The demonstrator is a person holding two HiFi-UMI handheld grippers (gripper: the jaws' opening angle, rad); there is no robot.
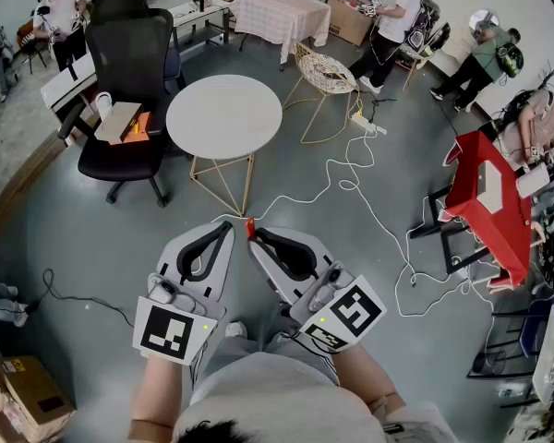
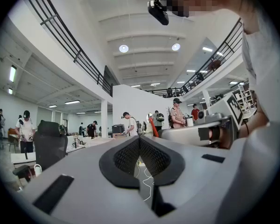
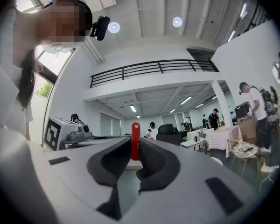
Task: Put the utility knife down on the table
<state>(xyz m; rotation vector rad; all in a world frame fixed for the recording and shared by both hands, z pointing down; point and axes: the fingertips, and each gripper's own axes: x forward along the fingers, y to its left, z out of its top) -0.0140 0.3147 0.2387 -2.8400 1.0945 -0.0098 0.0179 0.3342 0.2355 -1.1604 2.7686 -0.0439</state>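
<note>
The utility knife is slim and red, and my right gripper is shut on it, with its upper end poking out past the jaw tips. In the right gripper view the utility knife stands upright, pinched between the black pads. My left gripper is shut with nothing in it, its tips close beside the right one. From the left gripper view the jaws meet edge to edge, and the utility knife shows just beyond them. Both grippers hover above the floor, short of the round white table.
A black office chair with a box on its seat stands left of the table. A gold wire stool is behind it, and white cables trail across the floor. A red stand is at right, a cardboard box at lower left. People stand at the back.
</note>
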